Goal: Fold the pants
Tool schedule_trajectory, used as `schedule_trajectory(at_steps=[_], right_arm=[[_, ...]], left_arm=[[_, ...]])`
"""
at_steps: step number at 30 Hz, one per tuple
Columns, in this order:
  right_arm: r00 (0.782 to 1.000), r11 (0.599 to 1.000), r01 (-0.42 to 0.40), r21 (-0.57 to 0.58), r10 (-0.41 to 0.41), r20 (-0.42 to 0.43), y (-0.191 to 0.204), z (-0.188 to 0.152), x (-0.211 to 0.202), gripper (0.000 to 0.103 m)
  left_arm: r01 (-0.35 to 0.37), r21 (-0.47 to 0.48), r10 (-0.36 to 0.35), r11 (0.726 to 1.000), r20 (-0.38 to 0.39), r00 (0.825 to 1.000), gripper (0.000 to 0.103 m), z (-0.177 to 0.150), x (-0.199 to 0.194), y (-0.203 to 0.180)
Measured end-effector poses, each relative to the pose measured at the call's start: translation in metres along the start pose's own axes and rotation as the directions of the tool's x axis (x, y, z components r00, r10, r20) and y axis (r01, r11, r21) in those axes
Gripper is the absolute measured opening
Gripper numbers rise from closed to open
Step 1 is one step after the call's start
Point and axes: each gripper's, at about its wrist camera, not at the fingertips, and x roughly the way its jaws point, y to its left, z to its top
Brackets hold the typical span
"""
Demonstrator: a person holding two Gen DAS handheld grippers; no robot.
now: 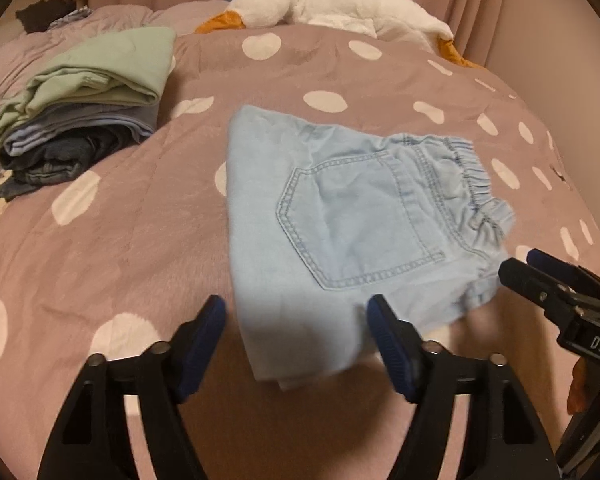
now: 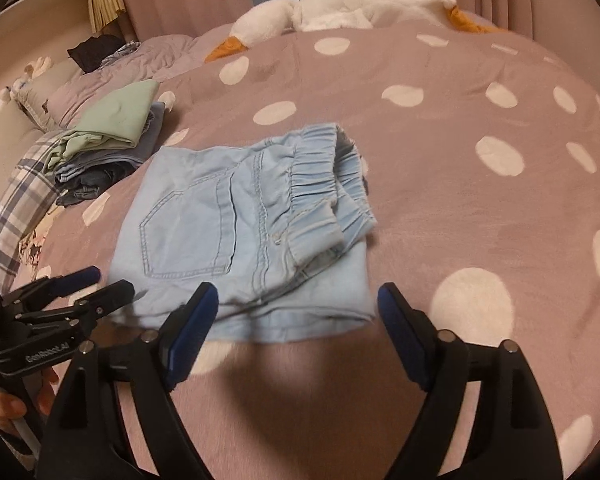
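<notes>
Both grippers angle downward, side by side. The left gripper (image 1: 296, 344) stands with its jaws spread wide and nothing between the blue pads. The right gripper (image 2: 298, 332) matches it, jaws apart and empty. A hand (image 2: 8, 408) grips the left gripper's handle, fingers curled around it.

Near edge of the pants (image 1: 339, 216) is motion-blurred in both views, so can't tell how many layers are folded under there. Left gripper (image 1: 296, 344) partly covers that near hem; its handles are cut off by the frame bottom. Right gripper (image 2: 296, 332) is cropped likewise. Hand (image 2: 8, 408) on the left gripper shows fingers only (rest is behind the handle). Clothes stack (image 1: 80, 108): lower dark items too bunched to identify. Plush toy (image 1: 331, 8) is cut at the top edge.
</notes>
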Motion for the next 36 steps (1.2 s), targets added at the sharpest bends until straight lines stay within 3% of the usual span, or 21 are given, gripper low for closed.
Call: schedule_trajectory(at_steps=[6, 9, 24, 36], right_arm=[[1.000, 1.000, 0.010, -0.016, -0.010, 0.021, 0.003, -0.010, -0.028, 0.098], [0.999, 1.000, 0.013, -0.027, -0.012, 0.031, 0.004, -0.014, -0.041, 0.103], [0.997, 0.997, 0.029, -0.067, -0.025, 0.066, 0.021, -0.033, -0.084, 0.103], [0.996, 0.996, 0.026, -0.083, -0.018, 0.091, 0.033, -0.044, -0.108, 0.103]], left_arm=[[-0.004, -0.001, 0.004, 1.000, 0.012, 1.000, 0.085, -0.008, -0.023, -0.006], [-0.013, -0.016, 0.013, 1.000, 0.021, 1.000, 0.096, -0.011, -0.036, -0.007], [-0.098, -0.049, 0.099, 0.994, 0.015, 0.995, 0.099, -0.034, -0.081, -0.011], [-0.082, -0.067, 0.084, 0.994, 0.034, 0.996, 0.099, -0.049, -0.109, -0.014]])
